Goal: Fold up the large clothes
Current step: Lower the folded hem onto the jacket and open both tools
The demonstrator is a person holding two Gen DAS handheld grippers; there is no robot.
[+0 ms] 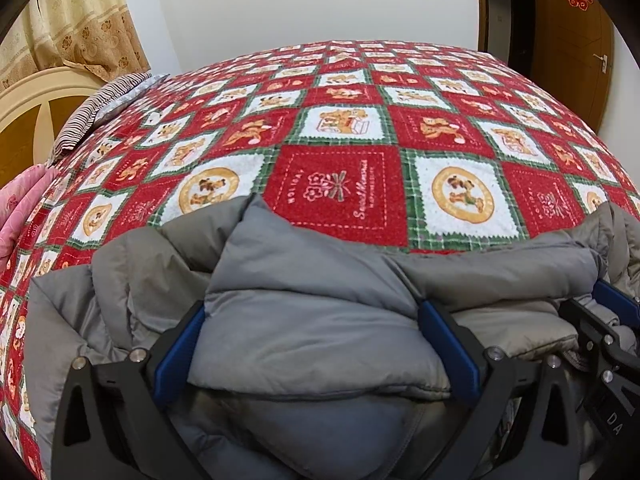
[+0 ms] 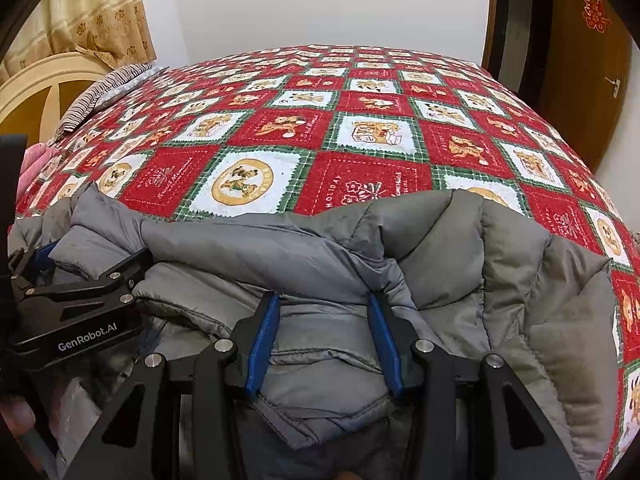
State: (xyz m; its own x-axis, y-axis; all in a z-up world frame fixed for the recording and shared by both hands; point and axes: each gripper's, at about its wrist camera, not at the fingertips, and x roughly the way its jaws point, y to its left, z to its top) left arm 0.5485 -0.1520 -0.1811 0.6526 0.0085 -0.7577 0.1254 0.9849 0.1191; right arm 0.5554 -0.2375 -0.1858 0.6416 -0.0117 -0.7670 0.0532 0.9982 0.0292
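A grey puffer jacket (image 1: 312,288) lies bunched at the near edge of the bed, also in the right wrist view (image 2: 400,248). My left gripper (image 1: 316,312) has its blue-padded fingers (image 1: 180,344) wide apart with a thick fold of the jacket between them. My right gripper (image 2: 324,308) has its blue pads (image 2: 262,336) closer together, clamped on a fold of the jacket. Each gripper shows at the edge of the other's view: the right one (image 1: 612,320), the left one (image 2: 80,276).
The bed is covered by a red, white and green patchwork blanket (image 1: 340,128). A striped pillow (image 1: 96,108) and pink bedding (image 1: 24,208) lie at the left by the cream headboard (image 1: 36,104). A wooden door (image 1: 568,40) stands at the back right.
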